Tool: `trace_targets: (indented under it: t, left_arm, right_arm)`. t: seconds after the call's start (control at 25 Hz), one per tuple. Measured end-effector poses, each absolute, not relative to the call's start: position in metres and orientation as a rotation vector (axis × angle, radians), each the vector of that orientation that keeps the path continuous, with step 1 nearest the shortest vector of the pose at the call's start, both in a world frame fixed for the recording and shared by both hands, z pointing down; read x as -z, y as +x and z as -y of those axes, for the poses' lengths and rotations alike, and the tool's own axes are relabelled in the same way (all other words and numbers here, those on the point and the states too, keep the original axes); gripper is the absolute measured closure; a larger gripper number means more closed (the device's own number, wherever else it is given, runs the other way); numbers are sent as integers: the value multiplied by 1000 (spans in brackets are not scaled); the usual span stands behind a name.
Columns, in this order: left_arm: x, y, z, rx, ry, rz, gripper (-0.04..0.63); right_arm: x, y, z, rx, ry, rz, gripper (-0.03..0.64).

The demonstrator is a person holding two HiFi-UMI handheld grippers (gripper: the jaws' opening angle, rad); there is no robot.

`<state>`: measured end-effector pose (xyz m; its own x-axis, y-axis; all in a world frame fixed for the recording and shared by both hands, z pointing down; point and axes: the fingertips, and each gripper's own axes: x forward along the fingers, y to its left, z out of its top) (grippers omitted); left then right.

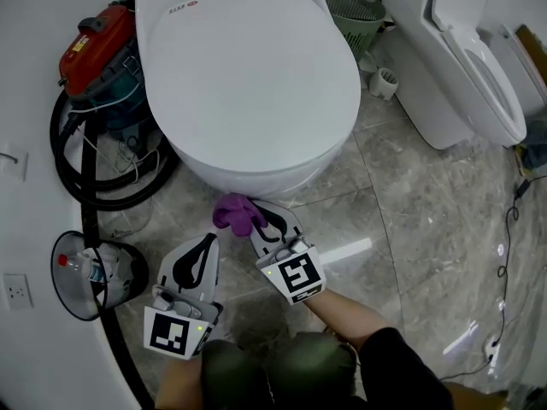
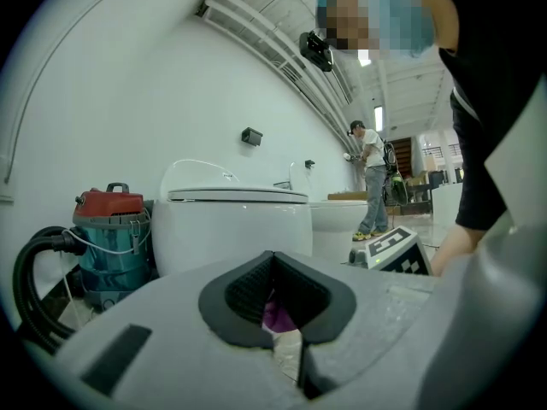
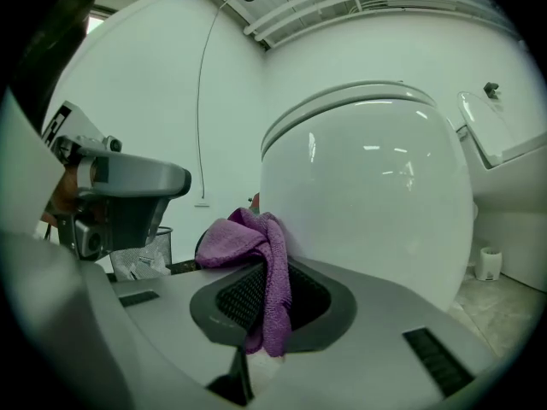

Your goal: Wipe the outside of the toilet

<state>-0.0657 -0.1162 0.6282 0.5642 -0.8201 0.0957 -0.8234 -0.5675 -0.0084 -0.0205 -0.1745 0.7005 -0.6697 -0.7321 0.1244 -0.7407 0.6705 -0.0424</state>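
The white toilet (image 1: 248,84) stands with its lid down, and its rounded bowl (image 3: 367,203) fills the right gripper view. My right gripper (image 1: 256,216) is shut on a purple cloth (image 1: 235,213), whose bunched end sticks out past the jaws (image 3: 256,246) just below the bowl's front. Whether the cloth touches the bowl I cannot tell. My left gripper (image 1: 208,239) hangs lower and to the left, shut and holding nothing. In the left gripper view a bit of the purple cloth (image 2: 275,316) shows through the notch of the left gripper (image 2: 275,301), with the toilet (image 2: 235,225) beyond.
A red and teal vacuum cleaner (image 1: 102,49) with a black hose (image 1: 85,178) stands left of the toilet. A wire waste basket (image 1: 90,272) sits near my left gripper. A second toilet (image 1: 470,67), a green basket (image 1: 350,11) and floor cables (image 1: 508,229) are at the right.
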Motion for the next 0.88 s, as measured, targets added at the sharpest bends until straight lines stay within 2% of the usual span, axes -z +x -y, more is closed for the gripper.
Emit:
trace_targets:
  t: [0.64,0.88]
  left_arm:
    - [-639,-51,114,-215,2746,1400,594]
    - [-635,-47,111,-220,2766,1395,594]
  right_arm:
    - [-705,123,195,-77,1401,2605,574]
    - [-715,159,221,-154,1524,2567,572]
